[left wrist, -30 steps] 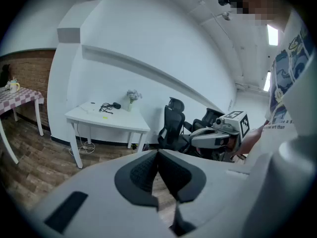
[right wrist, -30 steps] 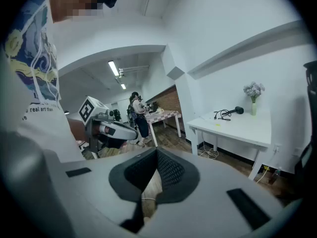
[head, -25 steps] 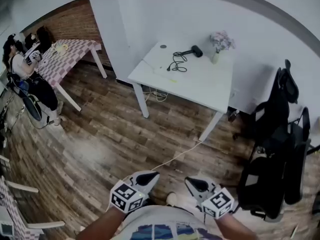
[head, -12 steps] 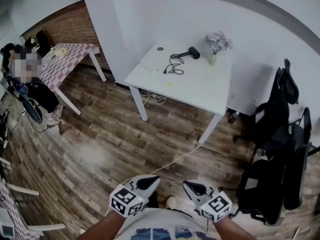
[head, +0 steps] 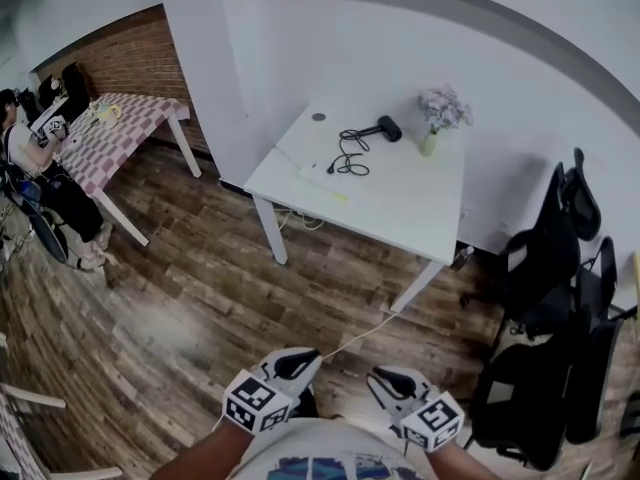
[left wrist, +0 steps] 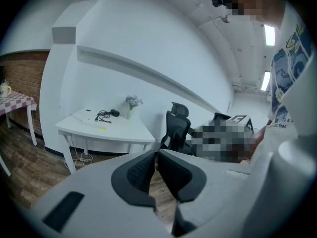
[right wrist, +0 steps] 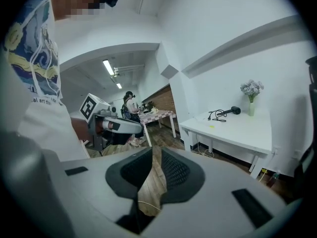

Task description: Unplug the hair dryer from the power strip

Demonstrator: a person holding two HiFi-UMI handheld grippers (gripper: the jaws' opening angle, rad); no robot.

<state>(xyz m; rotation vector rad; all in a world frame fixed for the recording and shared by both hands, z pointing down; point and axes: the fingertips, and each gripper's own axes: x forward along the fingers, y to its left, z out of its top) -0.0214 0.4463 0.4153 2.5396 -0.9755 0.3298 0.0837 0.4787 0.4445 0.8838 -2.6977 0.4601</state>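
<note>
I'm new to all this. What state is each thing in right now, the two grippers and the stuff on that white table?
left gripper: shut, empty.
right gripper: shut, empty.
hair dryer: lying on the white table, untouched.
cord: loosely coiled beside the hair dryer; too small to tell whether it is plugged in.
vase: upright, holding flowers.

Head view steeply down; 2 gripper views fwd, sharing far table (head: 405, 196).
</note>
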